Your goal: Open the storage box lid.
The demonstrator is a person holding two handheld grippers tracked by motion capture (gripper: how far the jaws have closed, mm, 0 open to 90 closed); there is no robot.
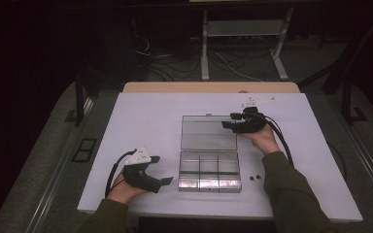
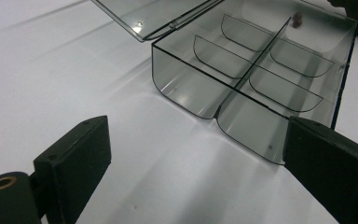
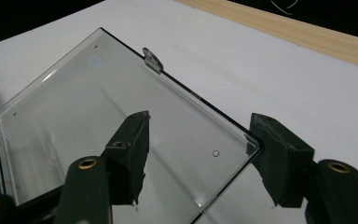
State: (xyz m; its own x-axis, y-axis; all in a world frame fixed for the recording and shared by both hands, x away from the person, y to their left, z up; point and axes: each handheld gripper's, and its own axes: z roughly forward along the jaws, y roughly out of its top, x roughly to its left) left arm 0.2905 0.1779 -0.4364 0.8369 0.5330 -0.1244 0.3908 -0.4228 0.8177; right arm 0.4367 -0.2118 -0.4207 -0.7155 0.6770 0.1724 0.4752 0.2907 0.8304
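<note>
We were in what looked like a lab: a white-covered table (image 1: 145, 116) stood in a dark room, with loose cables (image 1: 223, 60) on the floor and a metal stand (image 1: 245, 29) at the top centre.

Dim surroundings, brightly lit white table (image 1: 150, 111), soft shadows, mild blur.

Olive sleeves (image 1: 291, 194), black jaws, brass screws (image 3: 88, 163)

Two black jaws of the left gripper (image 2: 196, 172) are held wide apart above a white table surface (image 2: 51, 79). Toward one o'clock, a clear plastic compartmented box (image 2: 256, 70) is seen, its transparent lid (image 2: 144, 14) laid open at twelve o'clock.
</note>
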